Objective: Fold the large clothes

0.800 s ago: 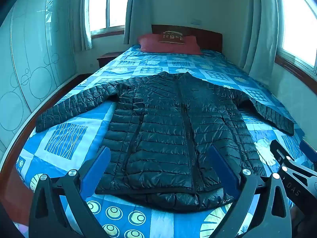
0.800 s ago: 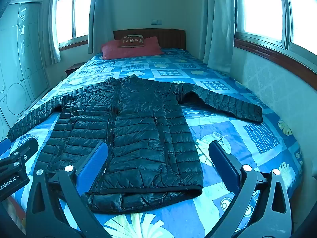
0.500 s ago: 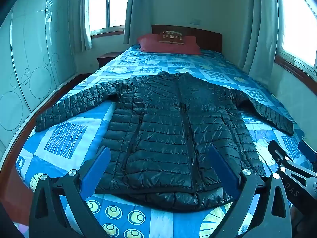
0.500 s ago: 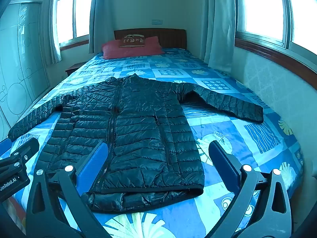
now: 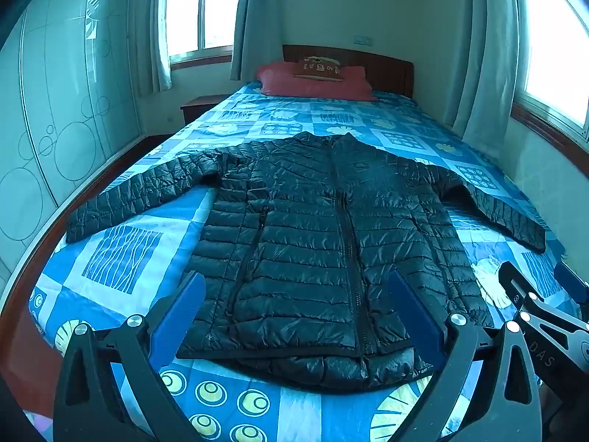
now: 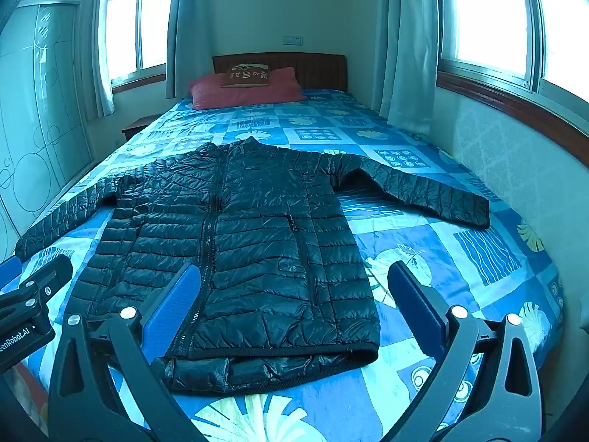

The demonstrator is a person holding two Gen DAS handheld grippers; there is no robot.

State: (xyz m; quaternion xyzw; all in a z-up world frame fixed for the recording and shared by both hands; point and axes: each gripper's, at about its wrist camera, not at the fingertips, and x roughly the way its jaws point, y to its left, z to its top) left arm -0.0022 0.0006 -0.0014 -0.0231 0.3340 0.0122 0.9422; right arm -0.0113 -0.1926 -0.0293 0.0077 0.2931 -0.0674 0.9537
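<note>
With both my left claw [image 5: 294, 316] and right claw [image 6: 292, 305] spread wide and empty, the jacket [image 5: 324, 243] lies flat mid-frame, seemingly ready for folding

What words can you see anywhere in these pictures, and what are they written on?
"DAS": on the right gripper, seen from the left wrist camera.
"enRobot.AI", cut off at the picture's edge: on the left gripper, seen from the right wrist camera.
Brown cushion: pale marks, too blurred to read.
Black puffer jacket: small hem patch, unreadable.
</note>
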